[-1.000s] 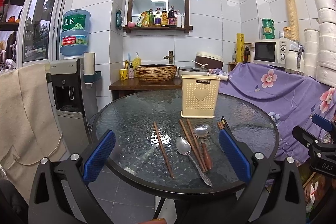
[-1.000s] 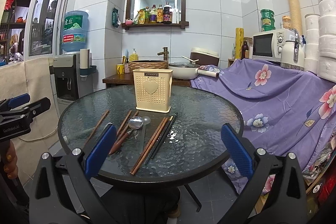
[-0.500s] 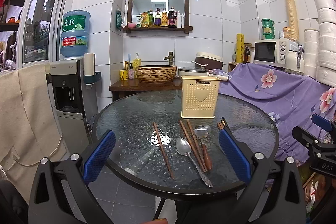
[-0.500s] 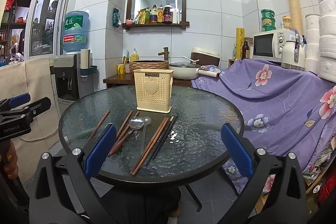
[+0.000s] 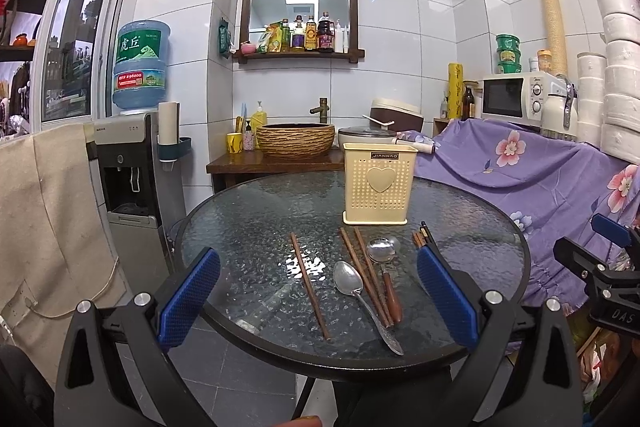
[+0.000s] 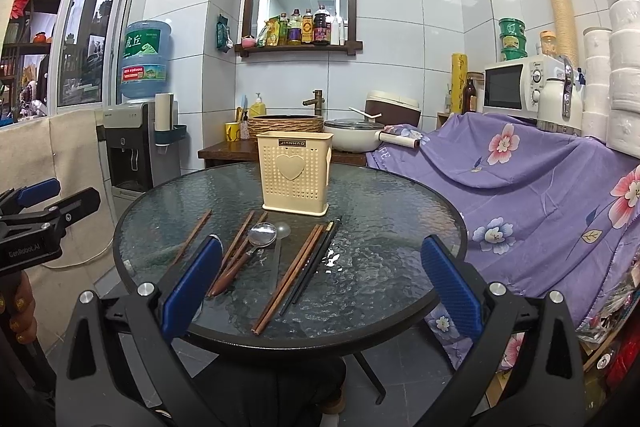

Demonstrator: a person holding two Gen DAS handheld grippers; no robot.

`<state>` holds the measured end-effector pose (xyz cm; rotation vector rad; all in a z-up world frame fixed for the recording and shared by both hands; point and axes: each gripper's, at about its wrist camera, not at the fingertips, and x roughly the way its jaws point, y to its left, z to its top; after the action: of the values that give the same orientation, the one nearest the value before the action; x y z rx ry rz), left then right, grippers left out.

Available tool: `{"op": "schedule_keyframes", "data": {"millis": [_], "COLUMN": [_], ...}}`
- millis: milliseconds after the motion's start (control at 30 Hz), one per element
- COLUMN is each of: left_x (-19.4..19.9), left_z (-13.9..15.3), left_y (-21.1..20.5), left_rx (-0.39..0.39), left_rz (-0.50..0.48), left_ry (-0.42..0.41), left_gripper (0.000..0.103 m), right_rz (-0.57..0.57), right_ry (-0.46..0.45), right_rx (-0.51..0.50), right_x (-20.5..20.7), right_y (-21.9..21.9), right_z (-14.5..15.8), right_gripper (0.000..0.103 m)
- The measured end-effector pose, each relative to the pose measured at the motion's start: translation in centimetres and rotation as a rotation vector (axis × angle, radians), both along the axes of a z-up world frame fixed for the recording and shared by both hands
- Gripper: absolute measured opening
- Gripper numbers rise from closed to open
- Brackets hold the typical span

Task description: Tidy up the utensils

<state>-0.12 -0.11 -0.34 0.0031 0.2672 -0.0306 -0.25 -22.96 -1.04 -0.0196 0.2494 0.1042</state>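
Observation:
A cream utensil holder (image 5: 376, 183) (image 6: 295, 173) stands upright on the round glass table (image 5: 248, 227) (image 6: 380, 211). In front of it lie a single brown chopstick (image 5: 309, 283) (image 6: 192, 236), a brown pair (image 5: 362, 277) (image 6: 240, 245), a metal spoon (image 5: 362, 301) (image 6: 279, 243), a wooden-handled spoon (image 5: 385, 267) (image 6: 250, 251), and brown and black chopsticks (image 6: 298, 273) (image 5: 420, 237). My left gripper (image 5: 318, 301) is open and empty at the table's near edge. My right gripper (image 6: 320, 291) is open and empty too.
A water dispenser (image 5: 132, 163) stands left of the table. A purple floral cloth (image 6: 540, 187) covers furniture on the right, with a microwave (image 6: 516, 87) on it. A wooden counter with a woven basin (image 5: 295, 139) is behind the table.
Both grippers have drifted very slightly; the utensils have not moved.

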Motion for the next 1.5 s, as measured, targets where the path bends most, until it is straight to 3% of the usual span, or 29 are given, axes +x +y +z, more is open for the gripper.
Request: {"op": "schedule_keyframes", "data": {"millis": [1500], "left_x": [0.84], "left_z": [-0.22], "left_y": [0.05], "left_rx": [-0.01], "left_rz": [-0.002], "left_ry": [0.017], "left_gripper": [0.097], "right_rz": [0.011], "right_ry": [0.007], "right_rx": [-0.009], "right_x": [0.43], "right_y": [0.49], "right_z": [-0.15], "right_gripper": [0.098]}}
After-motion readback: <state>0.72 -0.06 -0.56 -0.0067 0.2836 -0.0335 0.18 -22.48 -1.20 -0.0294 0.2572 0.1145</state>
